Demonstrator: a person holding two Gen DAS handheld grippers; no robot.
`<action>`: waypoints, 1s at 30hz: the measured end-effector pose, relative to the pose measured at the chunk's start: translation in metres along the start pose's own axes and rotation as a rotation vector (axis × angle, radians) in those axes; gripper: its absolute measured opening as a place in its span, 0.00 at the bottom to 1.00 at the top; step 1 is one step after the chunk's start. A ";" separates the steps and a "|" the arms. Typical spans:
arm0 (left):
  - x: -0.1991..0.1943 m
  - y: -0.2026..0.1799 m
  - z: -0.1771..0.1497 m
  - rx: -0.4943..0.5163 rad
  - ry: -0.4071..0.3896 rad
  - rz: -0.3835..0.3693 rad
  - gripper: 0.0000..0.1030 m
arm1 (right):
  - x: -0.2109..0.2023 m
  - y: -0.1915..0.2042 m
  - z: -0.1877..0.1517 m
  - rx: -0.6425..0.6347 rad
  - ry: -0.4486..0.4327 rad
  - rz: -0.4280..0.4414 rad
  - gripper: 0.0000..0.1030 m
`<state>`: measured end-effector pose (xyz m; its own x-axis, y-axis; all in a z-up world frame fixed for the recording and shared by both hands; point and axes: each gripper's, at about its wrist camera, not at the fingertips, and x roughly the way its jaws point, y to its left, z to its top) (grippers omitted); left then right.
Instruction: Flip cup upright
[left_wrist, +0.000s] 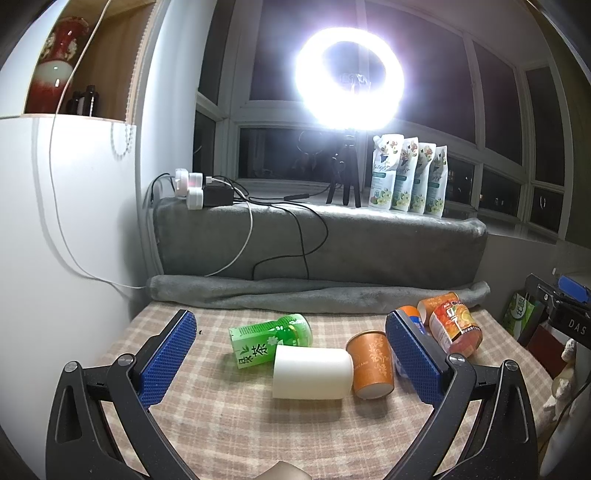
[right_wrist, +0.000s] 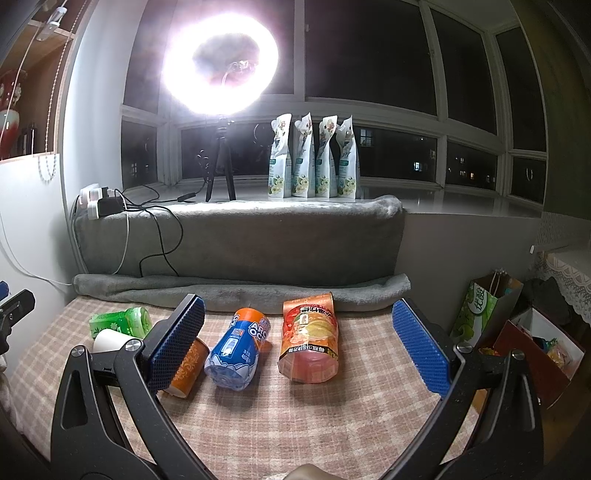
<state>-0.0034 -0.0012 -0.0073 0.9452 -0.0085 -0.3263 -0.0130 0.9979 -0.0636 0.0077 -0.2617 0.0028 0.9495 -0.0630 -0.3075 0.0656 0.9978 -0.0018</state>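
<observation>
Two cups are lying on the checked worktop (left_wrist: 229, 424): a white cup (left_wrist: 312, 373) on its side, touching an orange paper cup (left_wrist: 371, 363). Both the left hand-held gripper (left_wrist: 291, 354) and right hand-held gripper (right_wrist: 299, 343) are hovering released; squeezing the white cup's wall lightly should avoid crushing.

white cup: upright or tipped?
Tipped. The white cup lies on its side on the checked cloth, long axis horizontal, touching the orange paper cup.

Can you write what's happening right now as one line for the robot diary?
step: approach | left gripper: open, empty | right gripper: open, empty | white paper cup: on its side on checked tablecloth | orange patterned paper cup: leaning beside it
</observation>
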 end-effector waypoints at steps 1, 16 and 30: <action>0.000 0.000 0.000 0.000 -0.001 0.000 0.99 | 0.000 0.000 0.000 -0.001 -0.001 -0.002 1.00; 0.005 0.004 -0.004 -0.004 0.012 0.001 0.99 | 0.011 0.010 0.000 -0.021 0.013 0.024 1.00; 0.010 0.034 -0.012 -0.028 0.063 0.037 0.99 | 0.046 0.039 0.010 -0.025 0.132 0.236 1.00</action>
<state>0.0019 0.0321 -0.0243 0.9214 0.0230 -0.3879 -0.0571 0.9954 -0.0766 0.0568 -0.2261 -0.0014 0.8892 0.1727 -0.4237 -0.1618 0.9849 0.0619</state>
